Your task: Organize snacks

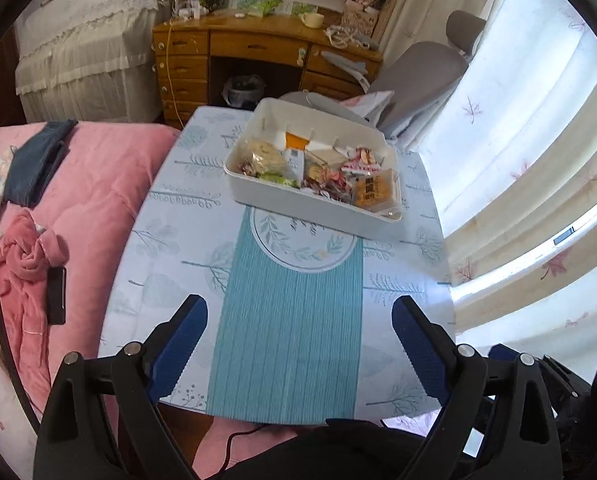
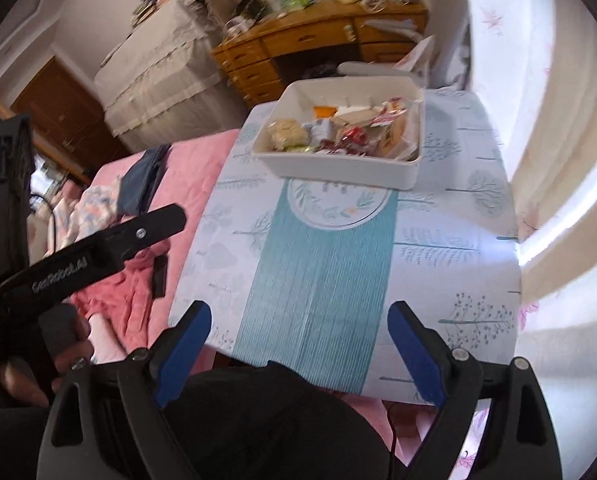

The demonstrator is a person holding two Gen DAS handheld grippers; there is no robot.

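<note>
My left gripper is spread wide with nothing between its blue pads. My right gripper is likewise spread and empty. Both hang over the near edge of the table, well apart from the tray.

The tray is white and rectangular and sits at the far end of the table, straight ahead of both grippers. It holds the snacks, piled loosely:
- a pale round-looking pack at the left;
- an orange pack at the near right corner;
- red and white wrappers behind it.

White dividers stand along the tray's far wall; which snack lies in which compartment I cannot tell from the wrist views.

The table carries a pale cloth printed with trees and a teal striped runner down the middle. The tray's near edge overlaps the runner's round emblem.

To the left lies a bed with pink bedding. Beyond the table stand a wooden desk and a grey chair. Curtains hang at the right.
</note>
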